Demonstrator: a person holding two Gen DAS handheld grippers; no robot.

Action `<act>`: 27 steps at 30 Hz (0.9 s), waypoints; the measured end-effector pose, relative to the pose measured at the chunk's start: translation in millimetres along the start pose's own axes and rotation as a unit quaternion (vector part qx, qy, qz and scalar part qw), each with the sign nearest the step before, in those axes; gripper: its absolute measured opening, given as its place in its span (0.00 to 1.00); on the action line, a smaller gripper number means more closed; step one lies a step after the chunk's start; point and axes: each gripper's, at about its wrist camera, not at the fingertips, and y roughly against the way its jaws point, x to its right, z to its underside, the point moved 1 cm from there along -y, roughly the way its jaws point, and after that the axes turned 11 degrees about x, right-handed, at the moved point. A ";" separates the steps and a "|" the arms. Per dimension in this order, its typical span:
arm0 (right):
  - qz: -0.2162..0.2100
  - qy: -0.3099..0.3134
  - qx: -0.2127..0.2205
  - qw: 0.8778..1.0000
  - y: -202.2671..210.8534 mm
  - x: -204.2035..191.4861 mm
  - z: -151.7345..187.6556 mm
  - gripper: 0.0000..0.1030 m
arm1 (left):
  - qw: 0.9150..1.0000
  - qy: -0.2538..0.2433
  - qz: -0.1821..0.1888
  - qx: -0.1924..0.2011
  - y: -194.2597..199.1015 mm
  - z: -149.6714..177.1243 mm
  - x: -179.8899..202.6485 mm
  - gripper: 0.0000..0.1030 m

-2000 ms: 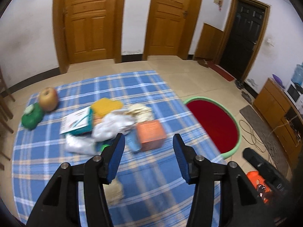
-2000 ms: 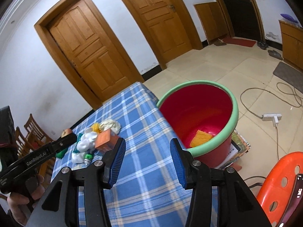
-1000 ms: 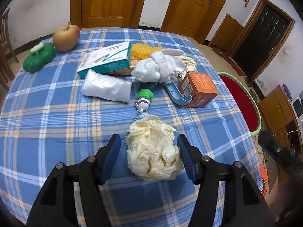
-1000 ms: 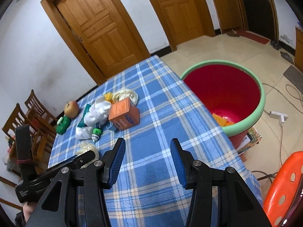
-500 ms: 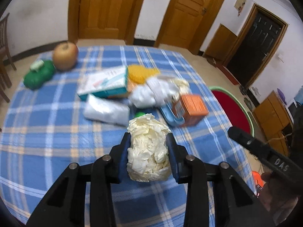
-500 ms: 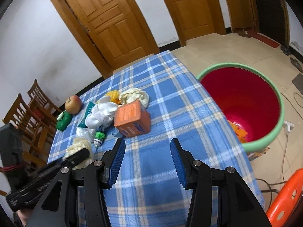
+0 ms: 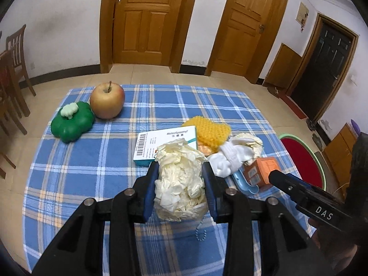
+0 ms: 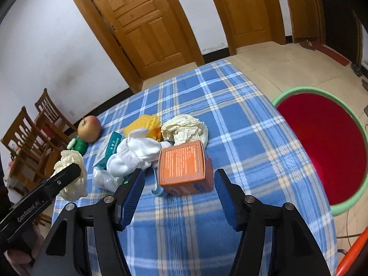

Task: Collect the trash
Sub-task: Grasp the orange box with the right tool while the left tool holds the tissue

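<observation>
The left gripper (image 7: 180, 185) held a crumpled wad of cream-coloured gloves (image 7: 180, 179), its blue-padded jaws pressed against either side of the wad and apparently lifted clear of the blue checked desk (image 7: 96, 161), though the wrist view made the gap hard to judge. The right gripper (image 8: 179, 193) hung with its jaws spread wide and gripping nothing, pointed at the orange box (image 8: 184, 166) that lay on the desk just beyond them, squarely between the two pads. The red bin with a green rim (image 8: 322, 151) stood on the floor off the desk's right edge, so the held wad had the whole width of the desk to cross to reach it, while the right gripper was the nearer of the two to both box and bin. Farther back lay more clutter: a white sock (image 8: 131, 154), a second crumpled wad (image 8: 184, 128), a teal carton (image 7: 165, 142) and a yellow knitted cloth (image 7: 212, 132). An apple (image 7: 107, 103) and a green toy (image 7: 72, 122) sat at the far left, well apart from the pile.
</observation>
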 end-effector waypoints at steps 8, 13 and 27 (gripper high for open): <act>0.007 0.016 -0.012 1.000 -20.5 -5.4 1.5 0.62 | 1.000 0.008 0.003 -0.012 -16.8 8.3 -0.5 0.36; 0.008 0.026 -0.014 1.000 -25.2 -7.1 4.0 0.60 | 1.000 0.012 0.006 -0.009 -13.7 9.7 -0.8 0.36; -0.002 0.031 0.015 0.999 14.9 -9.0 21.0 0.53 | 1.000 0.015 0.020 -0.009 20.1 22.7 10.0 0.36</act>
